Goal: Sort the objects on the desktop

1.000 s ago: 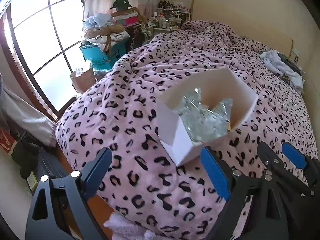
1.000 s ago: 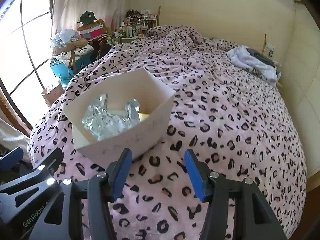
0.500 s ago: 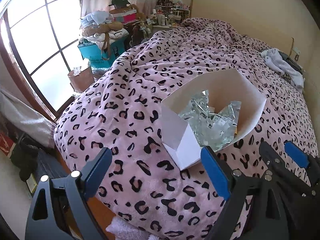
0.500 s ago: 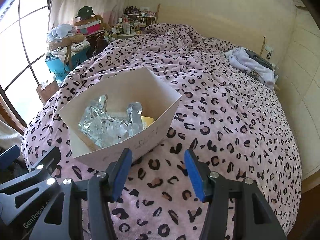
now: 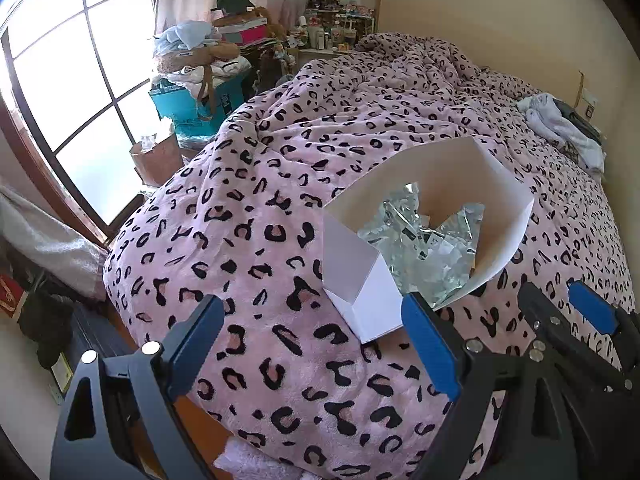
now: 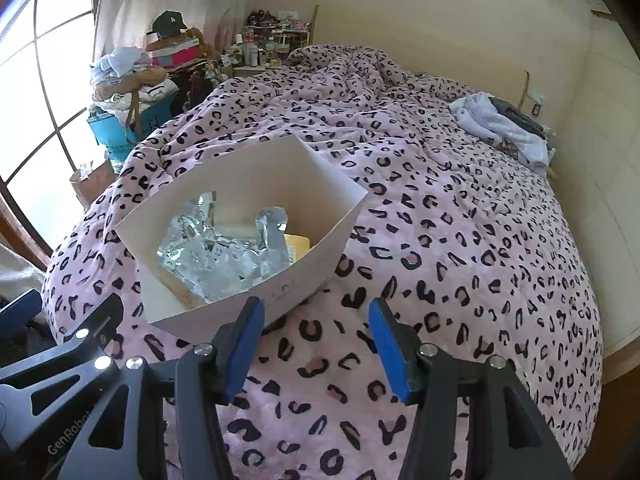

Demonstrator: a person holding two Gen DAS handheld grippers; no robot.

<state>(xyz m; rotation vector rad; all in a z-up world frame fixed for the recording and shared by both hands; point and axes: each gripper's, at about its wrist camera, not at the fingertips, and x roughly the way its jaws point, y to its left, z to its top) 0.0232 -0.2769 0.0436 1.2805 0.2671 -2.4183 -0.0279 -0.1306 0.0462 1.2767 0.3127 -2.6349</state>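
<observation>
A white open cardboard box (image 5: 360,300) (image 6: 320,184) sits on the pink leopard-print blanket. Crumpled silver foil packets (image 5: 424,252) (image 6: 224,256) and a yellow item (image 6: 298,245) lie inside it. My left gripper (image 5: 312,344) is open and empty, just in front of the box's near left corner. My right gripper (image 6: 316,344) is open and empty, just in front of the box's near right side. The right gripper also shows at the right edge of the left wrist view (image 5: 560,320).
The bed (image 6: 460,240) fills both views. A pile of clothes (image 6: 500,124) lies at its far right. A teal bag, boxes and a cap (image 5: 200,92) are stacked by the window (image 5: 60,80). A cluttered shelf (image 6: 268,48) stands beyond the bed.
Both grippers have drawn slightly back and up from the box, which now sits a little farther away and more to the right in the left wrist view. Jaws stay open.
</observation>
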